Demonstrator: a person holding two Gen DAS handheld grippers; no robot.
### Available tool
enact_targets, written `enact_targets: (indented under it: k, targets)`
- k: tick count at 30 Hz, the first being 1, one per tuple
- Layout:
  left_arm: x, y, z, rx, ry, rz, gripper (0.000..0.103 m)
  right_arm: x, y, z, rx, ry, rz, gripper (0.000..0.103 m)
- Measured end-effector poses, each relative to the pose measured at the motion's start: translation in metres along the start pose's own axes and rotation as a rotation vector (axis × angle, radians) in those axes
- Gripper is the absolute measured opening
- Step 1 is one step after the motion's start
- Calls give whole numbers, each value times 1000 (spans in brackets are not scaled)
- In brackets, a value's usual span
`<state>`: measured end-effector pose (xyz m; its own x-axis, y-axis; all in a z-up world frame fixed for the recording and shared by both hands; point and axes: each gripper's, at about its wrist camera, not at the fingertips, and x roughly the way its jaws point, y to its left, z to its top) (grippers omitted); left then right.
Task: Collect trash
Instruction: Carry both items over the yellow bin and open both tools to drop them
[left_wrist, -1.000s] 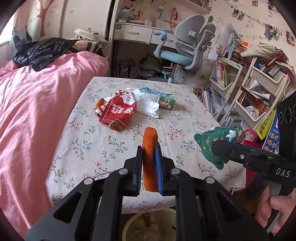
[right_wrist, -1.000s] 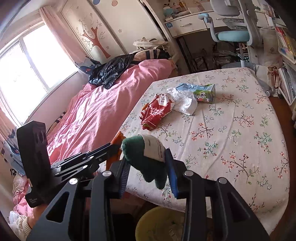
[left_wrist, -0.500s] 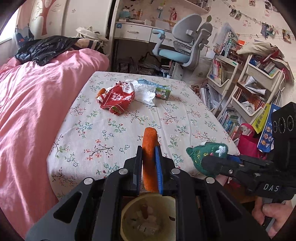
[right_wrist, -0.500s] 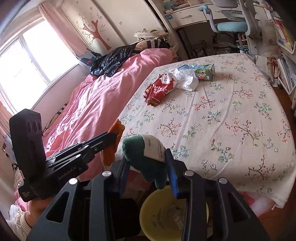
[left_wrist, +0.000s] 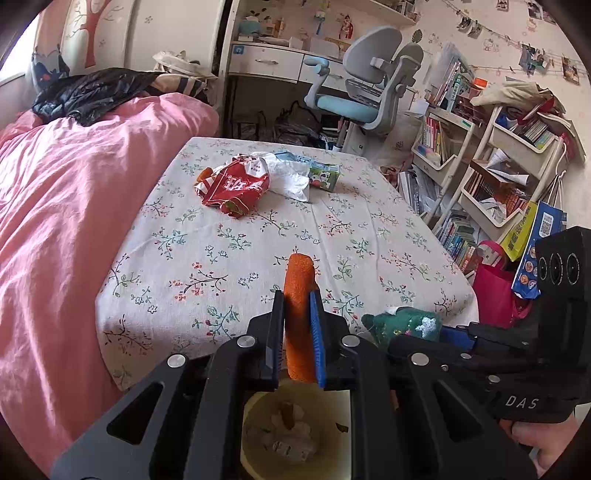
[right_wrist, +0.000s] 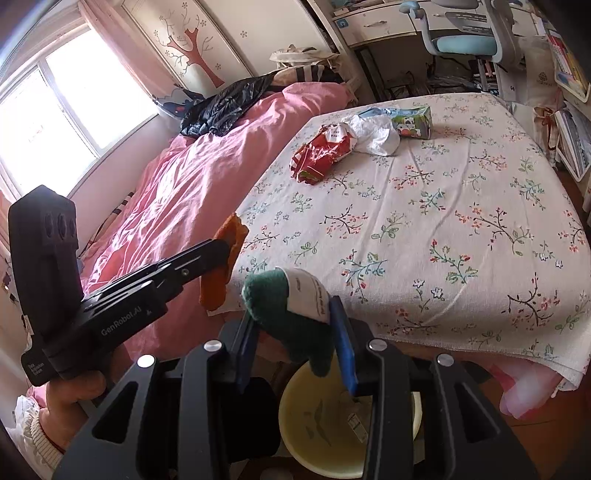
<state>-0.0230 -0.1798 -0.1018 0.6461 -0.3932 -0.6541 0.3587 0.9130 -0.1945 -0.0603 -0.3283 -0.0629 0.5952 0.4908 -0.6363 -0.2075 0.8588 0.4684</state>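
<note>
Here, soft fuzzy orange cloth strip (left_wrist: 298, 314) pinched upright in left gripper (left_wrist: 297, 332); plush green tagged scrap (right_wrist: 291, 317) clamped in right gripper (right_wrist: 293, 350). Both directly above round yellow bin (right_wrist: 325, 439). Likely light, limp, compressible, easily snagging on pads.

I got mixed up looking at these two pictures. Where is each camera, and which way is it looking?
Left wrist: sits on the left hand-held gripper, looking along its fingers at the orange piece it pinches, the floral table and yellow bin; the person's right hand shows.
Right wrist: sits on the right hand-held gripper, holding a green plush; the left hand shows.
Both share the red wrapper and bin.
</note>
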Motion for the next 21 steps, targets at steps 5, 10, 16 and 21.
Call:
enact_targets:
  k: [5, 10, 16, 21]
  targets:
    - [0, 0, -2, 3, 4, 2, 13, 4, 1, -7, 1, 20, -1, 38]
    - [-2, 0, -11, 5, 17, 6, 13, 11, 1, -22, 7, 65, -8, 39]
    - [-4, -4, -24, 13, 49, 5, 13, 18, -7, -41, 70, 129, -12, 43]
    - [-4, -6, -39, 4, 100, -5, 13, 17, -15, -50, 123, 142, -40, 56]
